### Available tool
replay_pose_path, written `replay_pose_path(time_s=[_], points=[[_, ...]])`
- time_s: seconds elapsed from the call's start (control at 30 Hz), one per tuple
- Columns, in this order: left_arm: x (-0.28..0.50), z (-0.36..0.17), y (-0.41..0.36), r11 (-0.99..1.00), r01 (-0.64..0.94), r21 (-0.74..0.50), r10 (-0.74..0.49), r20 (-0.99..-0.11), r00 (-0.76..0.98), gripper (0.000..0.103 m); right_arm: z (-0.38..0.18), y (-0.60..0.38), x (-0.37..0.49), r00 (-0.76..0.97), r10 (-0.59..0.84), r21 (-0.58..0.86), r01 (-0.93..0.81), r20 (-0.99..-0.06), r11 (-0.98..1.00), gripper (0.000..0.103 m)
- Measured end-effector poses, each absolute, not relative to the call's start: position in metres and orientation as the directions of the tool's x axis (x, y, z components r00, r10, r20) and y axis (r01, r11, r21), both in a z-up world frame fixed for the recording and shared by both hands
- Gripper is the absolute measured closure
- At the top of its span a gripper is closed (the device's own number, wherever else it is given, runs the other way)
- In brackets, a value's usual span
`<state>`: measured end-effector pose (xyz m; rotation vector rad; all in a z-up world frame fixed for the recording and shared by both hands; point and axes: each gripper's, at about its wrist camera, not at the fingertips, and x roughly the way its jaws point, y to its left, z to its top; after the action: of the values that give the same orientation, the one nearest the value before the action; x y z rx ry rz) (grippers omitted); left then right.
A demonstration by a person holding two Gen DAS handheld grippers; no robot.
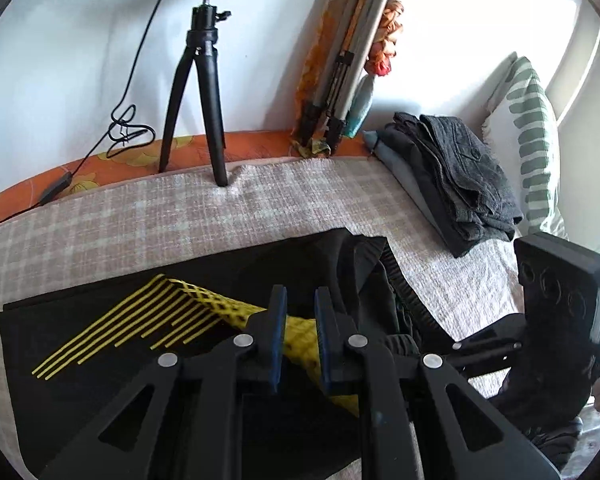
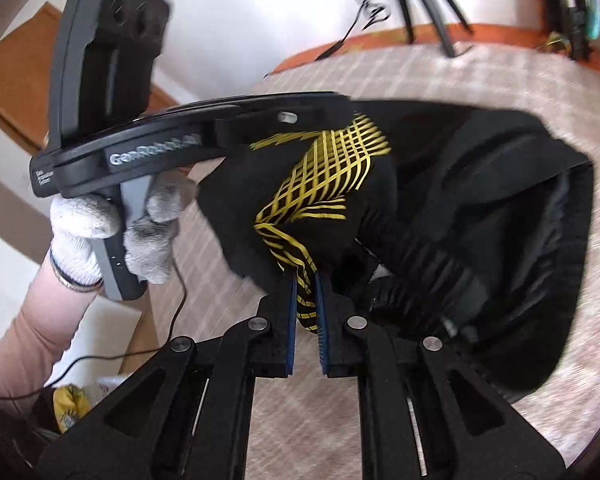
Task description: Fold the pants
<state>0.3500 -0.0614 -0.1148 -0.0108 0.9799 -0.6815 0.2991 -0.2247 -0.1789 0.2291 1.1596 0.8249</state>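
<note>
Black pants with a yellow line pattern lie on a checked blanket. In the left wrist view my left gripper is shut on a fold of the yellow-patterned cloth near the waistband. In the right wrist view my right gripper is shut on a yellow-striped fold of the pants, which is lifted off the blanket and bunched. A gloved hand holds the left gripper's handle at the upper left there. The right gripper's body shows at the right edge of the left wrist view.
A ring light on a small black tripod stands at the blanket's far edge, its cable trailing left. A folded tripod leans on the wall. A stack of folded dark clothes and a green-striped pillow lie at right.
</note>
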Motion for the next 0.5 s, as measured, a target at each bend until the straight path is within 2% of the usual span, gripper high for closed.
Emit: replay_pose_path(time_s=[0.1, 0.17, 0.23, 0.3, 0.4, 0.5], points=[[0.339, -0.136, -0.068, 0.775, 0.552, -0.308, -0.527, -0.797, 0.296, 0.091, -0.172, -0.231, 0.292, 0.101, 0.681, 0.562, -0.484, -0.725, 0.670, 0.090], [0.328, -0.153, -0.069, 0.764, 0.567, -0.309, -0.516, -0.819, 0.250, 0.091, -0.167, -0.247, 0.295, 0.120, 0.686, 0.570, -0.464, -0.718, 0.678, 0.074], [0.318, -0.166, -0.067, 0.762, 0.569, -0.311, -0.508, -0.831, 0.227, 0.091, -0.160, -0.280, 0.306, 0.210, 0.669, 0.566, -0.391, -0.713, 0.726, 0.068], [0.314, -0.173, -0.064, 0.762, 0.565, -0.317, -0.507, -0.834, 0.217, 0.091, -0.163, -0.315, 0.330, 0.287, 0.631, 0.574, -0.264, -0.721, 0.775, 0.068], [0.311, -0.180, -0.059, 0.762, 0.556, -0.333, -0.512, -0.835, 0.202, 0.091, -0.180, -0.341, 0.362, 0.306, 0.574, 0.560, -0.142, -0.759, 0.816, 0.068], [0.305, -0.180, -0.054, 0.754, 0.561, -0.343, -0.521, -0.831, 0.193, 0.091, -0.208, -0.348, 0.393, 0.267, 0.583, 0.598, -0.029, -0.768, 0.801, 0.052]])
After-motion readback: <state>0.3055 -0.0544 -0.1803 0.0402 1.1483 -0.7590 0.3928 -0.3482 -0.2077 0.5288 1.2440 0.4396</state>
